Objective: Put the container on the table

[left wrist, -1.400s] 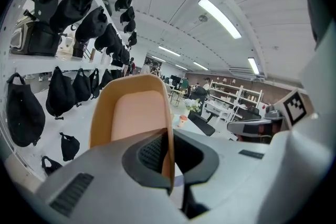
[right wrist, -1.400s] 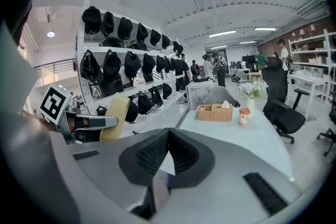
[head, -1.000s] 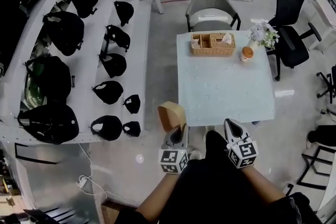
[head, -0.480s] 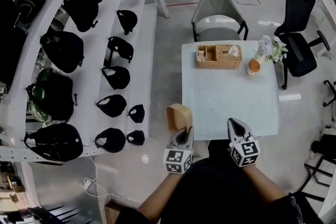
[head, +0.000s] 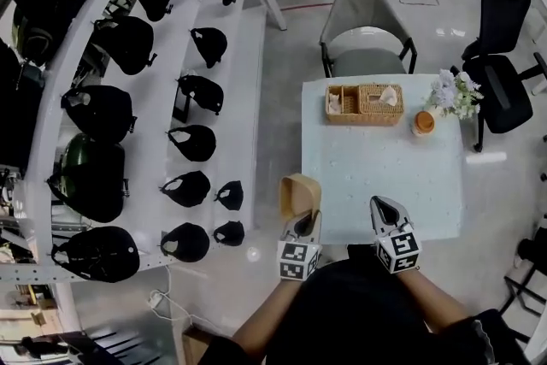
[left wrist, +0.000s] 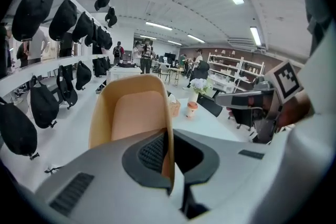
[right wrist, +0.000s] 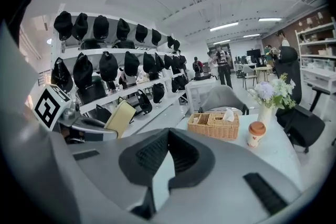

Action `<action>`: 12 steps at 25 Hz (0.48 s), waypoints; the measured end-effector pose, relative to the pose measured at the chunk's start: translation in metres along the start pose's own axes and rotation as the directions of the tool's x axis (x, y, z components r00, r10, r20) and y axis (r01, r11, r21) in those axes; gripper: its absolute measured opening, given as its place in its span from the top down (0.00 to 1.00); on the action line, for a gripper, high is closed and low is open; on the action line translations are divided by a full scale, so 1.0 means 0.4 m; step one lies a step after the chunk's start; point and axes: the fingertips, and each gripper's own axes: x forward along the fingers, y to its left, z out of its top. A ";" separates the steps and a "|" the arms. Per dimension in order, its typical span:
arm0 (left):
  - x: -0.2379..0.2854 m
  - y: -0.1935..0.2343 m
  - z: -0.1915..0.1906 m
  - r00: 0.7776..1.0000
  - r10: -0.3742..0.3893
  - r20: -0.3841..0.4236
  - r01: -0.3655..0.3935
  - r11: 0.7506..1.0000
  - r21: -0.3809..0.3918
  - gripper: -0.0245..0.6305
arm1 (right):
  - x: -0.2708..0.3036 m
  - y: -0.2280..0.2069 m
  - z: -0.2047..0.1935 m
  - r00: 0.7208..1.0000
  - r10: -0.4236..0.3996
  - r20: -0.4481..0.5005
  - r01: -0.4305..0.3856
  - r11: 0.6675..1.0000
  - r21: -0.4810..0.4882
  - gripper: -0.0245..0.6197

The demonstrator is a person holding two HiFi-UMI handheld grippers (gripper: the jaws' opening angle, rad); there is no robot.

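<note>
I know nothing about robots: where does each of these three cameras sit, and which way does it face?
Head view: on the person's head, facing steeply down at the pale square table and white shelves; forearms, left gripper and right gripper show.
Left gripper view: rides the left gripper, facing along its jaws, shut on the tan curved container, toward the table.
Right gripper view: rides the right gripper, facing along its shut, empty jaws toward the wicker basket.
Shared: both gripper views show the brown-lidded paper cup.

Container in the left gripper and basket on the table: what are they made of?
Container: likely thin paperboard or moulded fibre, matte tan; the wall pinched in the left gripper shows a thin edge. Basket: woven wicker, weave visible; possibly imitation.
</note>
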 end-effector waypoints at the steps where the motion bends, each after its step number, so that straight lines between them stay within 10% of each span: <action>1: 0.020 -0.002 -0.004 1.000 0.000 -0.015 0.000 1.000 0.009 0.94 | 0.010 -0.014 -0.007 1.000 0.007 -0.011 -0.007 1.000 0.004 0.96; 12: 0.223 0.040 -0.046 0.987 -0.021 -0.160 0.047 0.985 0.163 0.94 | 0.087 -0.134 -0.042 0.996 -0.010 -0.087 0.010 1.000 -0.003 0.96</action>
